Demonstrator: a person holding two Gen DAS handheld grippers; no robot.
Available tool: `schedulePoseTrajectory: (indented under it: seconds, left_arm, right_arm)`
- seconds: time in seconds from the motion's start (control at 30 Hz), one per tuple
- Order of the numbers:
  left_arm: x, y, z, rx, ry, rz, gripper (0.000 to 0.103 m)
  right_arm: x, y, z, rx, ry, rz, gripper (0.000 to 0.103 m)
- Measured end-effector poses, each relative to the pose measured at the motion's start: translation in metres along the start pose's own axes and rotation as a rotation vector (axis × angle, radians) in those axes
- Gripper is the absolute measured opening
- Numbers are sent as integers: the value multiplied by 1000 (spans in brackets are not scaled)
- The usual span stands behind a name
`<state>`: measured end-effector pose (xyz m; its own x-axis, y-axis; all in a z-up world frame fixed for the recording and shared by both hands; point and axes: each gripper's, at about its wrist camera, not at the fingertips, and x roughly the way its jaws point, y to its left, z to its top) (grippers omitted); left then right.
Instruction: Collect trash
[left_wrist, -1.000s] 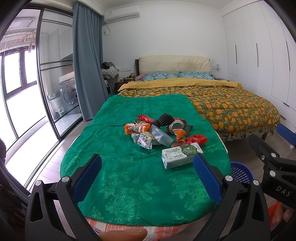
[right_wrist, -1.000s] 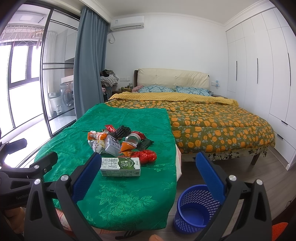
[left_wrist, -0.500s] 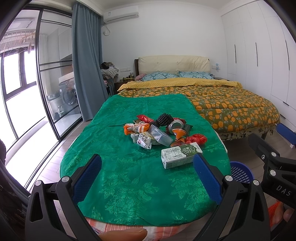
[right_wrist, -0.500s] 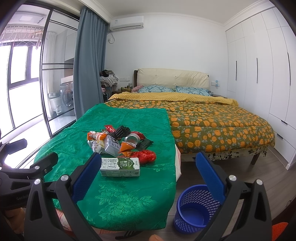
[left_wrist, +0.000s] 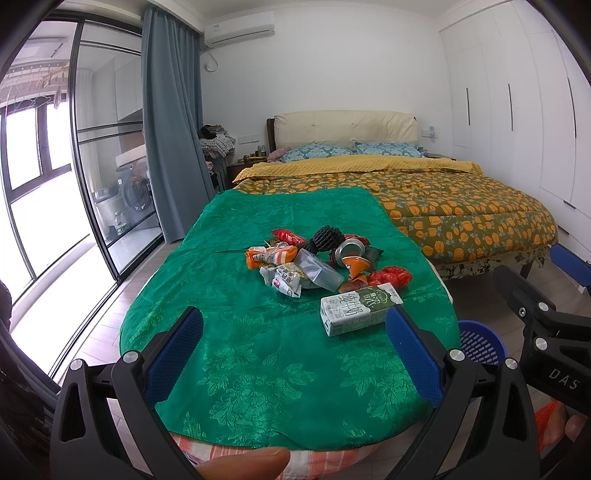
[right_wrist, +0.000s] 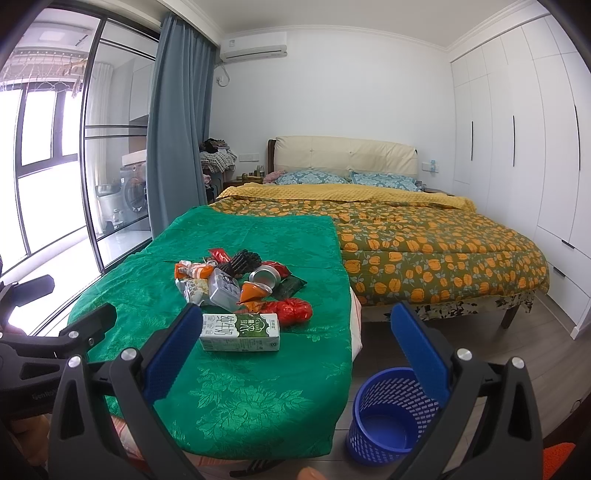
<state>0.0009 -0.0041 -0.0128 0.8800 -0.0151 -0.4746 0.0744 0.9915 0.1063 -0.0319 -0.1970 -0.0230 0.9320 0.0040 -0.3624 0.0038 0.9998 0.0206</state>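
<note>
A pile of trash lies on the green-clothed table (left_wrist: 236, 354): a green-and-white milk carton (left_wrist: 360, 308) nearest me, a clear plastic cup (left_wrist: 317, 273), a metal can (left_wrist: 349, 251), red and orange wrappers (left_wrist: 271, 254) and a black ridged object (left_wrist: 325, 238). The carton (right_wrist: 240, 332) and pile also show in the right wrist view. My left gripper (left_wrist: 295, 349) is open and empty above the table's near part. My right gripper (right_wrist: 295, 349) is open and empty, over the table's right edge. A blue mesh bin (right_wrist: 391, 417) stands empty on the floor right of the table.
A bed with an orange-patterned quilt (right_wrist: 424, 243) lies beyond the table to the right. White wardrobes (right_wrist: 524, 147) line the right wall. Glass sliding doors (left_wrist: 55, 184) and a grey curtain (left_wrist: 173, 129) stand at left. The bin's rim shows in the left wrist view (left_wrist: 480, 339).
Both grippers have shifted very slightly; the view is nearly the same. Both stay open and empty, and the trash has not moved.
</note>
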Motion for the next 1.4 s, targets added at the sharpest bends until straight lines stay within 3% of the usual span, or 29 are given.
schedulePoseTrajectory:
  seconds: [0.6,0.83,1.13,1.3,1.4]
  left_arm:
    - [0,-4,-1,5,0,-3,98]
    - [1,-11,3,20,9,-42,98]
    - [43,-15,-17,73,116,-103,98]
    - [96,-7,-24,111,218,-197,98]
    - [133,-17,-16,237,265,-327,98]
  right_arm:
    - [0,0,0,-1,0,-1,98]
    - [-1,-2,0,0,-1,-3,98]
    - [8,-19,-6,15,40,-25,98]
    - [18,-26,-18,9,72,-32,98]
    - [27,-34,-25,20,96,-49,98]
